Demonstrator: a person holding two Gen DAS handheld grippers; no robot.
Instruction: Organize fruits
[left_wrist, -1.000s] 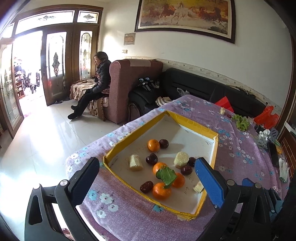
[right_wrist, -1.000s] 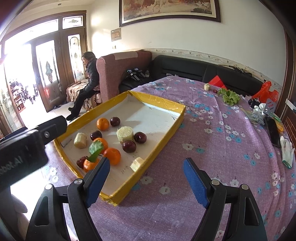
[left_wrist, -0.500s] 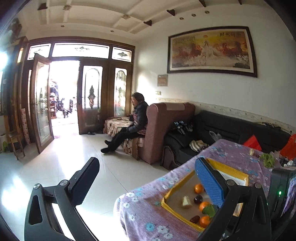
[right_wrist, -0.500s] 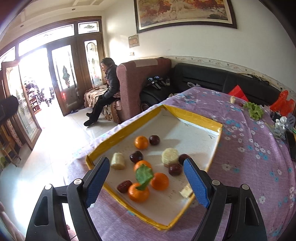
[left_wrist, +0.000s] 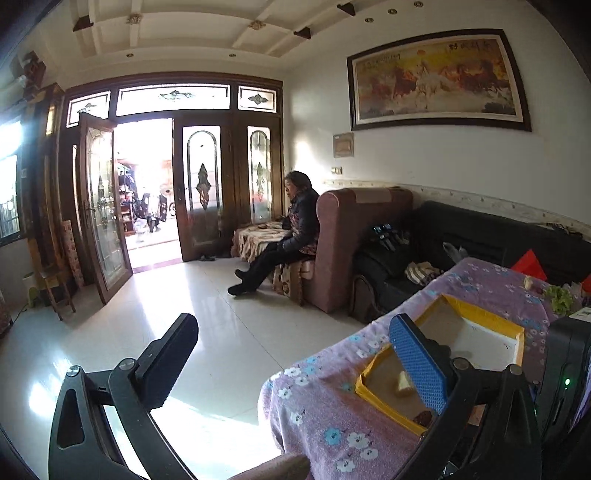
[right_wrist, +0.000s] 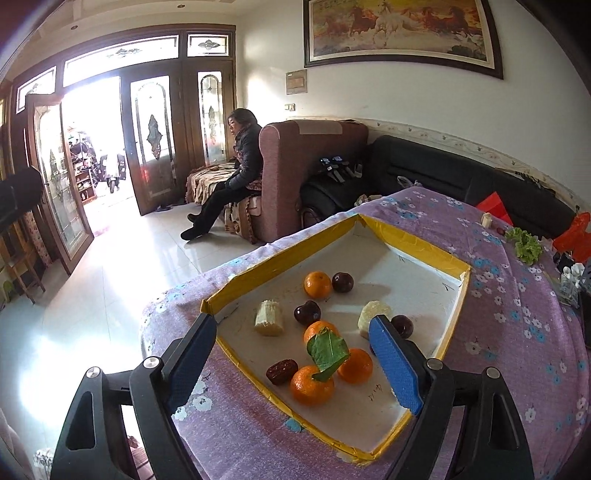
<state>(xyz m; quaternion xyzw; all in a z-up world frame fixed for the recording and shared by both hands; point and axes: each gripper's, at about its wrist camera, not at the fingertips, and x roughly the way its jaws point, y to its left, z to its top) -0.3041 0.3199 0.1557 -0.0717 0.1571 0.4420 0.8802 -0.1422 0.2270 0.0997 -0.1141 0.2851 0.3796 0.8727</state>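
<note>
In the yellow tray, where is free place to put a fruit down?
Bare floor lies in the tray's far corner, beyond the far orange and dark fruit. The near half is crowded around the leafed orange.

A table (right_wrist: 517, 332) under a purple flowered cloth (right_wrist: 240, 424) carries a shallow tray (right_wrist: 417, 240) with yellow walls and a white floor, set near the table's near-left edge. Further back on the cloth, well apart from the tray, lie a green leafy bunch (right_wrist: 529, 244), a small pale piece (right_wrist: 487, 220) with a dark fruit just beside it, a red packet (right_wrist: 495, 206) and an orange-red bag (right_wrist: 574, 236); small clear bottles (right_wrist: 570, 280) stand at the right edge
</note>
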